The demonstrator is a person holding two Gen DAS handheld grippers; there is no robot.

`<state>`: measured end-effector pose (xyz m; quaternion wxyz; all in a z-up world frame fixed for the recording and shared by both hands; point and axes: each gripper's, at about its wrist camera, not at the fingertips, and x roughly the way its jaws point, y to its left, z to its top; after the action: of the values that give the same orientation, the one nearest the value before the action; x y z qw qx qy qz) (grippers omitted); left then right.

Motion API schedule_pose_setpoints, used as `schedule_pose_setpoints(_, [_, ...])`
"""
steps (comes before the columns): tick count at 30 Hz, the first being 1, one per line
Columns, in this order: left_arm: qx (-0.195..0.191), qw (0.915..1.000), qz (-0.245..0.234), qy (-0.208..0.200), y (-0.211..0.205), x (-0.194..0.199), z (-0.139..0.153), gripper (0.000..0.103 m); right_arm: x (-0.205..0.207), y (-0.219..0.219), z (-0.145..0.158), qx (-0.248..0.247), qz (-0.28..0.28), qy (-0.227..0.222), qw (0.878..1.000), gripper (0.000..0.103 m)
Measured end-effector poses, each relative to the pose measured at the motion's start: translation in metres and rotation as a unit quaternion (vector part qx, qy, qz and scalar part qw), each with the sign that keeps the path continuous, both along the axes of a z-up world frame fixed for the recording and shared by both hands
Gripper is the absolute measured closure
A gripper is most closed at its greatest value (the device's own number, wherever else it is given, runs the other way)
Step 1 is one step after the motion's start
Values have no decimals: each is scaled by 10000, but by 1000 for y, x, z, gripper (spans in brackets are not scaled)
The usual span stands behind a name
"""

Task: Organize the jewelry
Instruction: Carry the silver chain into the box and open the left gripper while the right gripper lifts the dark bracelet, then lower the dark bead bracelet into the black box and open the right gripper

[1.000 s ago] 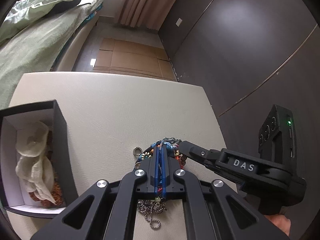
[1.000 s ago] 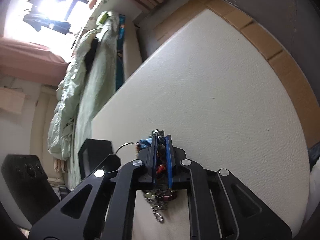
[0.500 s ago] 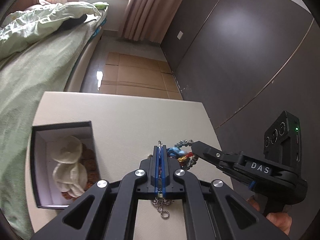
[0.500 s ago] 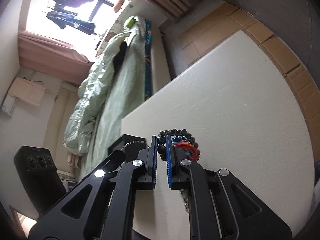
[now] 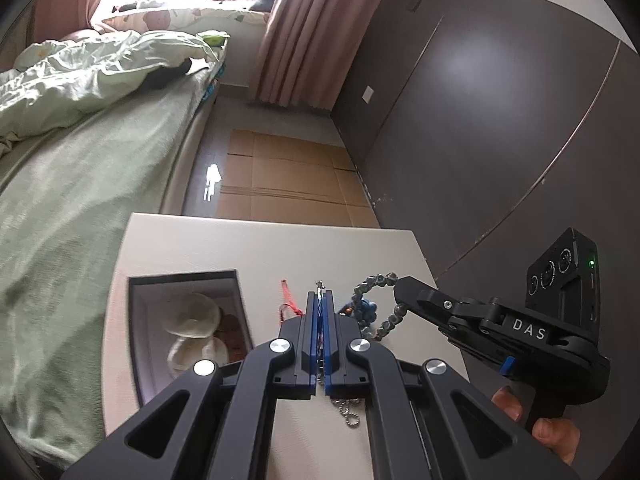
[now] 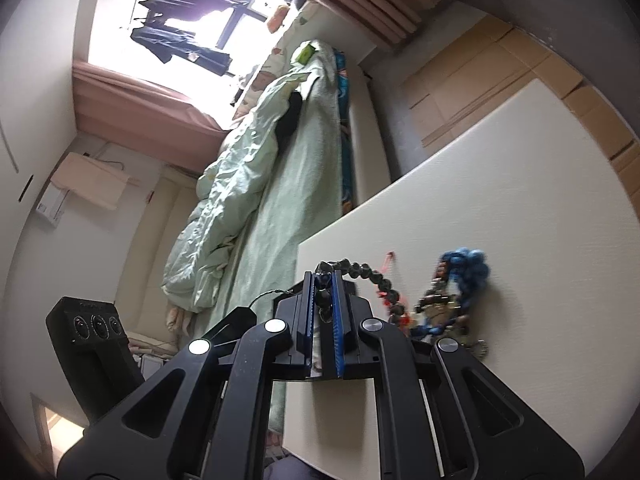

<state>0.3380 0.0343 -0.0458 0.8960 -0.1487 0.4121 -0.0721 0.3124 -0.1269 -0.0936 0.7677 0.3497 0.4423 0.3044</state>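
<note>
L tongs point(image 5: 319, 300): mine, pads pinched tight on a thin metal chain point(image 5: 347, 412); its end dangles below the jaws.
R tongs point(image 6: 323, 284): clamped on dark bead strand point(image 6: 372, 276); it arcs up off the pile.
Jewelry pile point(image 6: 452, 292): blue beads, red cord, tangled on white table point(image 5: 260, 252), just right of my L tongs.
Box point(image 5: 136, 320): open, black, left on table, pale cloth inside.
Bed point(image 5: 80, 152): far left, green cover.

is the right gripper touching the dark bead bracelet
Touching. In the right wrist view the right gripper has its blue pads closed on the dark bead bracelet, with beads pinched between them and the rest of the strand arcing away.
</note>
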Motion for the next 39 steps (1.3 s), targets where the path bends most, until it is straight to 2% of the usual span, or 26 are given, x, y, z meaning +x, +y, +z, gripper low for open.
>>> schedule_pose_setpoints(7, [71,9997,240,19,28,-8,1,103,-4,21,13,154,212,-186,9995,94])
schedule_pose_setpoints(13, [-11,9986,450,281,52,-8,-21,103,-7,43,17,174,389,-233,9988,94])
schedule_pose_setpoints(17, [216,9950,840,497,71,-8,-38,102,-7,55,17,134,481,-240,9985,94])
schedule_pose_setpoints(19, [309,9917,1045,676,81,-8,-44,82,-6,64,15,105,551,-207,9982,94])
schedule_pose_setpoints(20, [274,9913,1117,637,86,-10,-43,57,-6,68,15,91,580,-198,9981,94])
schedule_pose_setpoints(21, [238,9912,1193,517,90,-15,-40,44,-6,73,14,74,620,-188,9979,94])
schedule_pose_setpoints(23, [361,9906,1286,278,95,-23,-32,41,-7,82,13,51,700,-181,9974,94])
schedule_pose_setpoints(30, [323,9894,1396,215,114,-34,-26,33,-7,102,7,-31,865,-134,9962,94])
schedule_pose_setpoints(39, [260,9869,1573,257,136,-50,-27,32,-7,131,-6,-48,1053,36,9944,94])
